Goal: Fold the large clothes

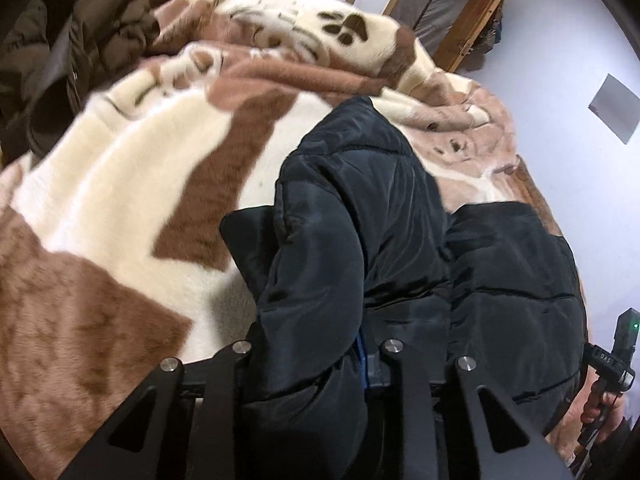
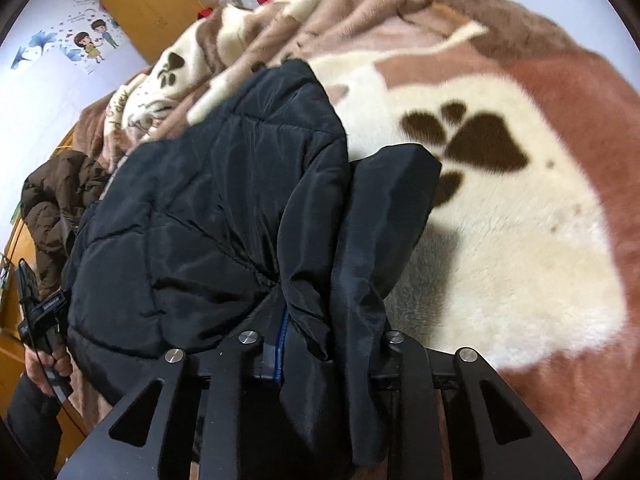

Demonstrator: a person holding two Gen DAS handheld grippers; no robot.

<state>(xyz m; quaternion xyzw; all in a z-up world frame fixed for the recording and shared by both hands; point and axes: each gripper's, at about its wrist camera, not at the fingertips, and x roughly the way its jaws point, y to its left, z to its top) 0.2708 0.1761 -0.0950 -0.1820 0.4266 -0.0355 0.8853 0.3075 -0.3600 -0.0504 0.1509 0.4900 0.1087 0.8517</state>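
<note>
My left gripper (image 1: 316, 364) jaws clenched on black puffer jacket (image 1: 360, 216); my right gripper (image 2: 320, 344) jaws clenched on same jacket (image 2: 224, 184), bunched fabric lifted between both; beneath, cream-brown paw-print blanket (image 2: 520, 248) on bed; farther, brown coat (image 1: 72, 28); wooden wardrobe (image 2: 156, 4) beyond

Barely any legible text. "DAS" or "0A5", can't tell which, in white on the black clamp block (image 1: 605, 360) of the other handheld gripper at right edge of left wrist view. Same kind of block (image 2: 53, 303) in right wrist view carries white lettering, too small to read. Cursive script on blanket (image 2: 120, 104), blurred, unreadable. Wall sticker (image 2: 90, 42) with cartoon couple, no readable words.
</note>
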